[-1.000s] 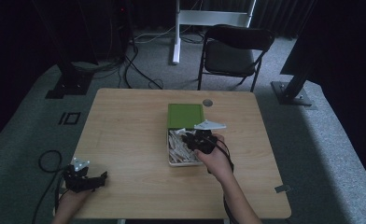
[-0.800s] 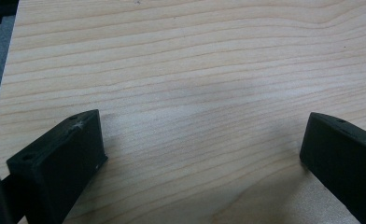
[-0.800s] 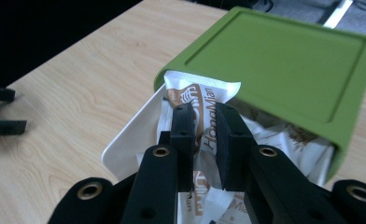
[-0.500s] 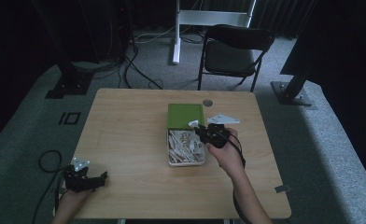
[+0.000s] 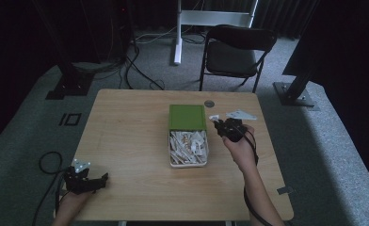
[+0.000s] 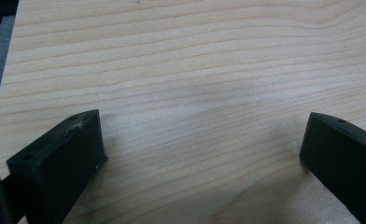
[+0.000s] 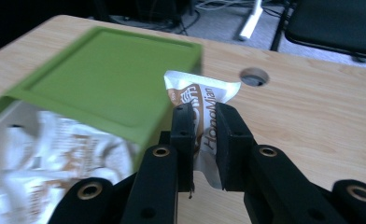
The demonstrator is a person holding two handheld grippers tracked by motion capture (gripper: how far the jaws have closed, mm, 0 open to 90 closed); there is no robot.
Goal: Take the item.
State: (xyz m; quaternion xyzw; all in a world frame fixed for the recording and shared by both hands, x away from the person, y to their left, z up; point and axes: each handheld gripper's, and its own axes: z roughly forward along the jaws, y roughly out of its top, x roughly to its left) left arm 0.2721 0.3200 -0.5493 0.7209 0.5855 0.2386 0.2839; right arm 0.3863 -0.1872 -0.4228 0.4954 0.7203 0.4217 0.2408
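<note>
- Fingers [image 7: 190, 140] of the right gripper [image 7: 203, 135] are closed narrowly on a small packet [image 7: 204, 107], seen in the right gripper view at centre frame; the packet stands up between them, its top poking above the tips.
- That same view shows the packet as white with a brown band and the printed letters "HongMian", slightly crumpled; a green lid [image 7: 111, 81] fills the upper left, with more white packets [image 7: 55, 154] blurred at lower left, and a round hole [image 7: 254, 77] in the table [image 7: 312, 121] sits at upper right.
- From the high view, the right gripper [image 5: 222, 126] is right of centre, just beside the box [image 5: 188, 162]; the packet [image 5: 214, 117] is a tiny white speck at its tip, print unreadable. The lid [image 5: 187, 117] covers the box's far half.
- At lower left of the high view sits the left gripper [image 5: 100, 179], well apart from the box.
- Left gripper view: its jaws stand wide apart over bare wood grain [image 6: 195, 93], nothing between them.
</note>
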